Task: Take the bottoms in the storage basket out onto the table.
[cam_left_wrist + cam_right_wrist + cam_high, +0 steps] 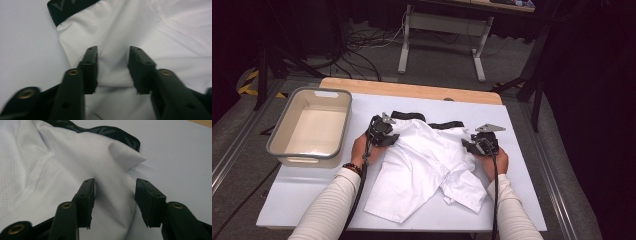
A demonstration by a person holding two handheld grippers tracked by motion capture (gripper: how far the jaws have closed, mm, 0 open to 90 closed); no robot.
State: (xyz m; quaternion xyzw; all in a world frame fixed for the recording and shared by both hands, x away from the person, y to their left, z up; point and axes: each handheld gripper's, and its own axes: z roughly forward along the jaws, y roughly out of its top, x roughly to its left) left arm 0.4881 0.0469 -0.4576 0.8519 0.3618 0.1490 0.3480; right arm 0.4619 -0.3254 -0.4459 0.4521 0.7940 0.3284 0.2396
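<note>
A pair of white shorts with a black waistband is lying spread across the middle of the white table top, the waistband at the far edge of the cloth and the legs trailing toward the near side, one of them folded over near the right. The left gripper is sitting on the far-left part of the shorts, just below the waistband; in the left gripper view its jaws are standing apart with a raised fold of the white cloth running between them, and the pads seem to be lying against its sides, though whether they are pressing on it cannot be told. The right gripper is resting at the right edge of the shorts; in the right gripper view its jaws are parted around a ridge of cloth, with a pointed corner sticking up beyond it, and the right pad is standing clear of the fabric. A grey tub is sitting at the left edge of the table, apart from the shorts. A strip of wood is showing along the far edge of the table.
</note>
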